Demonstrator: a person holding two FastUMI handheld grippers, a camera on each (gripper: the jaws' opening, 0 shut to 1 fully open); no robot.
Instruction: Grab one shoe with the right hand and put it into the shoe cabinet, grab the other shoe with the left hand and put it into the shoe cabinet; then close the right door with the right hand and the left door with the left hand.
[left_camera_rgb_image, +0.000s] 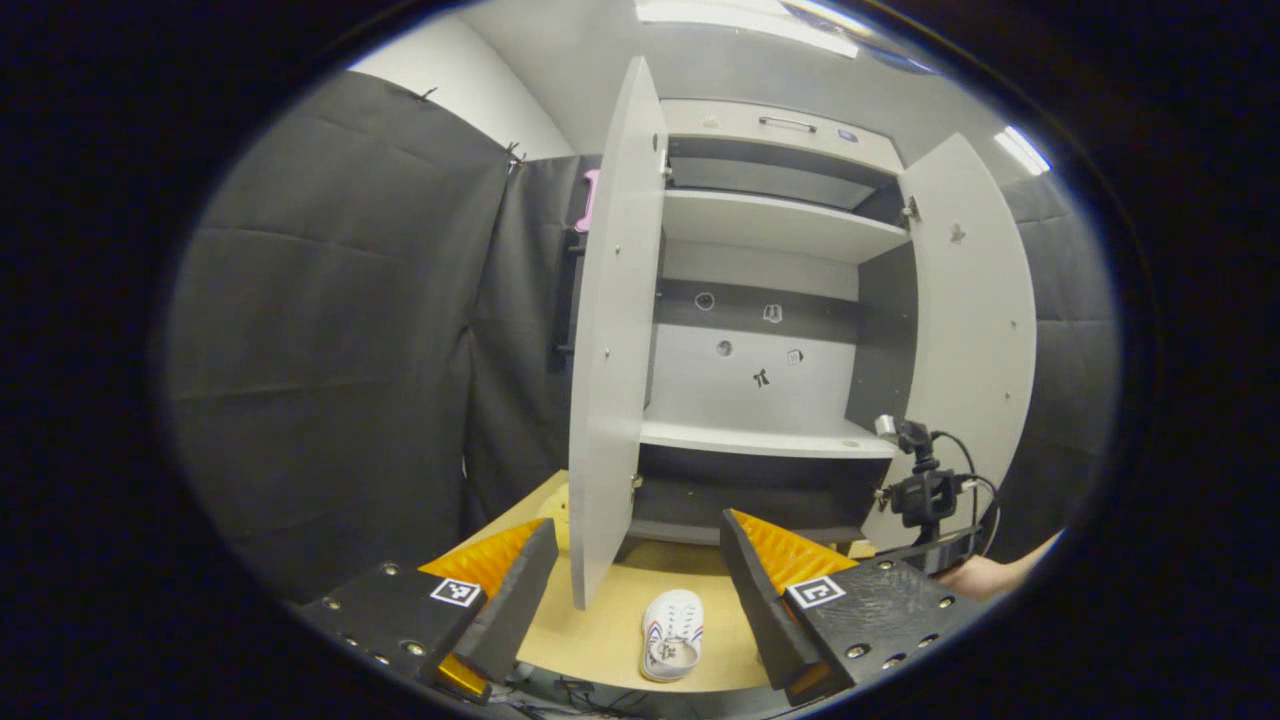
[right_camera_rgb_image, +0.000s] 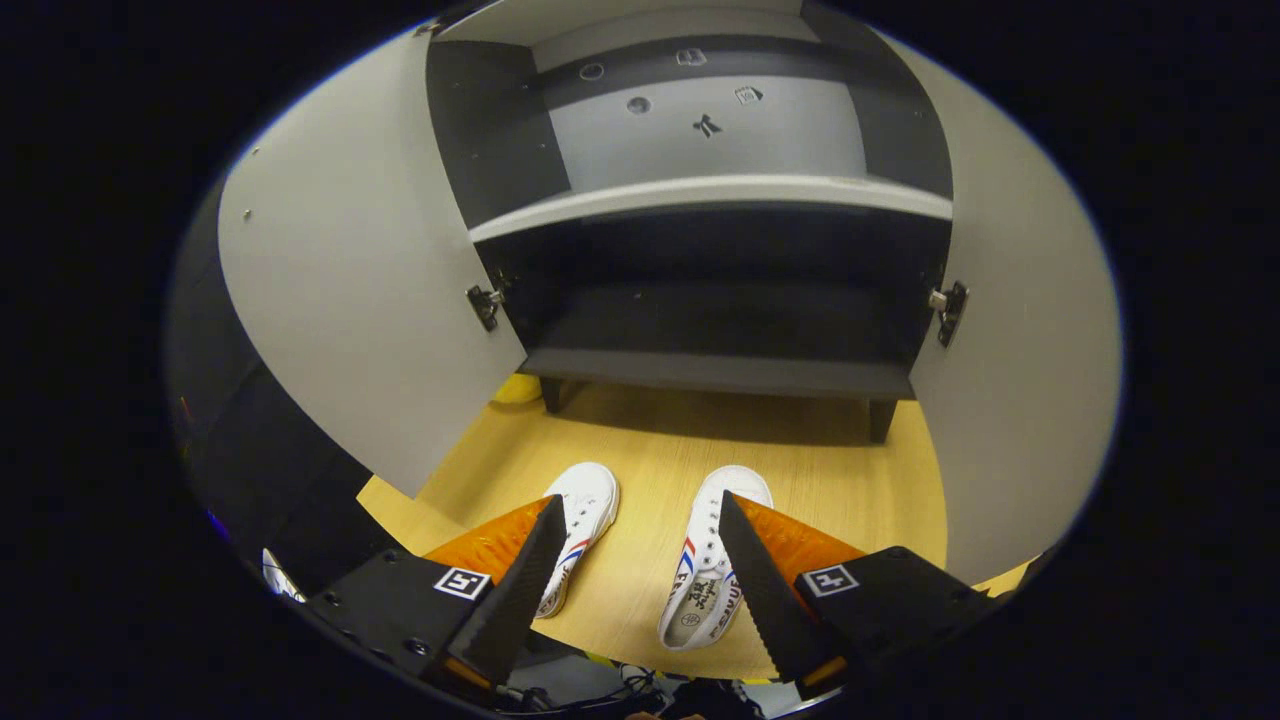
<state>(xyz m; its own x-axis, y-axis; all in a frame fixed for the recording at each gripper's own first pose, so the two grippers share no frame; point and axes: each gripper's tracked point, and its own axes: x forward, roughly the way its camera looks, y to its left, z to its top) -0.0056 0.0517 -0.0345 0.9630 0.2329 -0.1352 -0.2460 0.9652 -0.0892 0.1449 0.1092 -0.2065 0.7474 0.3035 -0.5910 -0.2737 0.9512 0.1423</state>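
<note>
Two white shoes with red and blue stripes lie side by side on the wooden floor, toes toward the cabinet: the left shoe (right_camera_rgb_image: 582, 515) and the right shoe (right_camera_rgb_image: 712, 570). My right gripper (right_camera_rgb_image: 635, 570) hangs open above them, nothing between its fingers. The shoe cabinet (right_camera_rgb_image: 720, 370) stands with both doors swung out, left door (right_camera_rgb_image: 360, 300) and right door (right_camera_rgb_image: 1010, 380). In the left gripper view, my left gripper (left_camera_rgb_image: 640, 590) is open and held back from the cabinet (left_camera_rgb_image: 765, 440), with one shoe (left_camera_rgb_image: 672, 635) on the floor below it. The right gripper's body (left_camera_rgb_image: 925, 490) and a hand (left_camera_rgb_image: 1000, 575) are off to the right.
The left door (left_camera_rgb_image: 610, 350) juts toward me edge-on, close to my left gripper. The right door (left_camera_rgb_image: 975, 330) is open wide. White shelves (left_camera_rgb_image: 780, 225) sit above the dark bottom compartment (right_camera_rgb_image: 720, 320). A yellow object (right_camera_rgb_image: 515, 388) lies on the floor by the left door.
</note>
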